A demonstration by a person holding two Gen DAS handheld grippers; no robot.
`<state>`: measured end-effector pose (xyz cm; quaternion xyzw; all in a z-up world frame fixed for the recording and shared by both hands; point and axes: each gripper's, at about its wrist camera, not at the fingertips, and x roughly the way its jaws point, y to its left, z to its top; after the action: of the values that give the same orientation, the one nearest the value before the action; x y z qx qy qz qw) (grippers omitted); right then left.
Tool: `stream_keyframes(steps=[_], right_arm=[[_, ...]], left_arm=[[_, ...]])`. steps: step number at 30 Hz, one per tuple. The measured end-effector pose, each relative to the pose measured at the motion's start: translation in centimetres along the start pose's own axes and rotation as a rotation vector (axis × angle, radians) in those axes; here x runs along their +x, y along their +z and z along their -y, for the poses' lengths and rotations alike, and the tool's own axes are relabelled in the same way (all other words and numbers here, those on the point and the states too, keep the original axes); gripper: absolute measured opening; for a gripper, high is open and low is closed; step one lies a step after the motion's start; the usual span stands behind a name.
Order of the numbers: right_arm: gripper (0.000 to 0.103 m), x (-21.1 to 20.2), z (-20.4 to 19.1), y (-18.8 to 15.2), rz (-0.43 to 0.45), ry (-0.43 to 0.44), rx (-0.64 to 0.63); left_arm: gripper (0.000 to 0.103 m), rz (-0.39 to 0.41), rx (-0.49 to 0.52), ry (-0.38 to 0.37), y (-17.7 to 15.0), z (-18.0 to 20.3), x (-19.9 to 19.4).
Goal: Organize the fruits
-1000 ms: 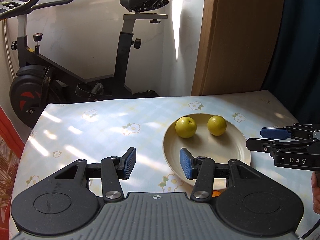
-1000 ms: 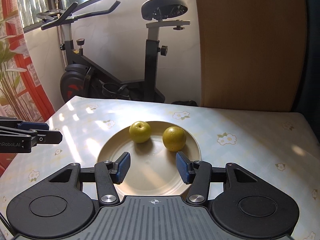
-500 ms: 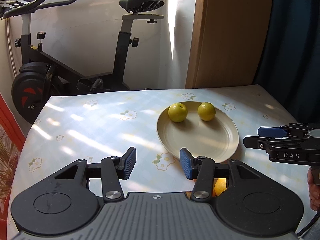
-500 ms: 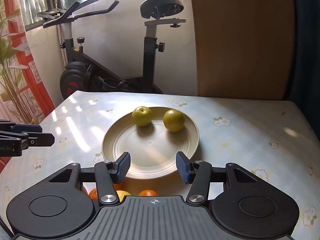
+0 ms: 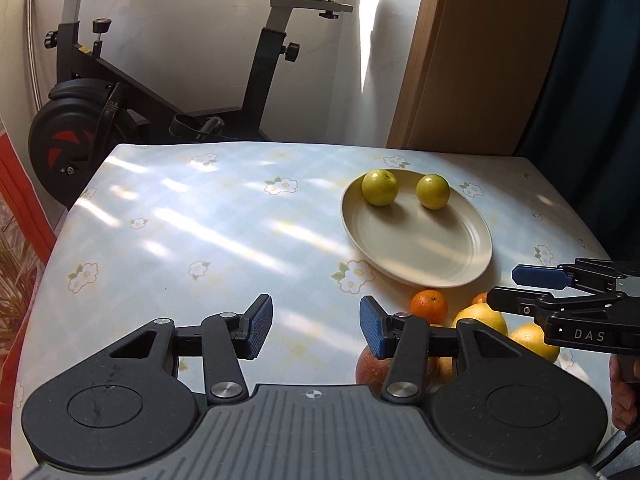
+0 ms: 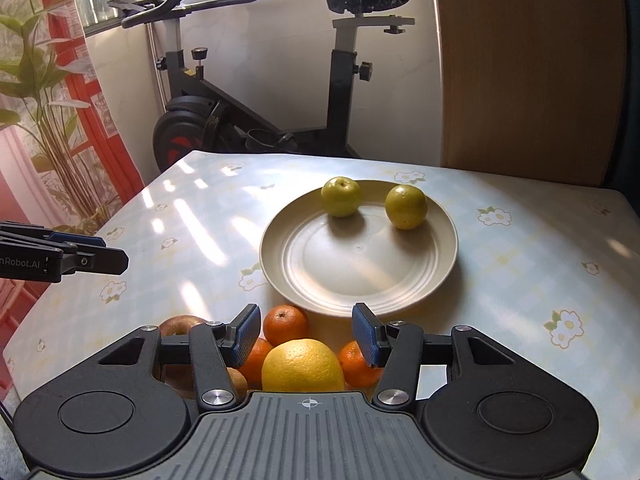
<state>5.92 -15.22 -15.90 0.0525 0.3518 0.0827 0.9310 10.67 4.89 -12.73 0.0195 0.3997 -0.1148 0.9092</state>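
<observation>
A cream plate (image 6: 400,280) (image 5: 460,248) on the table holds two green fruits (image 6: 340,196) (image 6: 405,206), also seen in the left wrist view (image 5: 379,187) (image 5: 433,191). In front of the plate lies a pile: small oranges (image 6: 285,324), a large yellow citrus (image 6: 303,366) and a reddish apple (image 6: 180,326) (image 5: 372,368). My right gripper (image 6: 306,340) is open and empty, hovering over the pile. My left gripper (image 5: 316,326) is open and empty, left of the pile above bare tablecloth.
The table has a floral checked cloth (image 5: 200,232). An exercise bike (image 6: 260,92) stands behind the far edge, a wooden panel (image 6: 528,64) at the back right, a plant (image 6: 48,120) to the left.
Both grippers have pulled back toward the near table edge and risen. The plate looks farther away and the fruit pile in front of it has come into view. Both stay open.
</observation>
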Motion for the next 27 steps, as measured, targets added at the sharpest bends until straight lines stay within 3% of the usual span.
stream_keyframes(steps=[9,15,20,27], right_arm=[[0.051,1.5,-3.9,-0.3,-0.061,0.117,-0.091],[0.057,2.5,-5.5,-0.9,-0.095,0.144,-0.162],[0.059,3.2,-6.4,-1.1,-0.117,0.151,-0.227],[0.060,4.2,-7.3,-1.5,-0.152,0.167,-0.292]], left_arm=[[0.051,0.043,-0.008,0.080,1.9,-4.3,-2.4],[0.051,0.027,-0.081,-0.001,1.6,-5.4,-1.5],[0.051,-0.018,-0.088,-0.097,-0.1,-3.7,0.9],[0.050,-0.075,-0.103,-0.174,-0.8,-2.0,3.5]])
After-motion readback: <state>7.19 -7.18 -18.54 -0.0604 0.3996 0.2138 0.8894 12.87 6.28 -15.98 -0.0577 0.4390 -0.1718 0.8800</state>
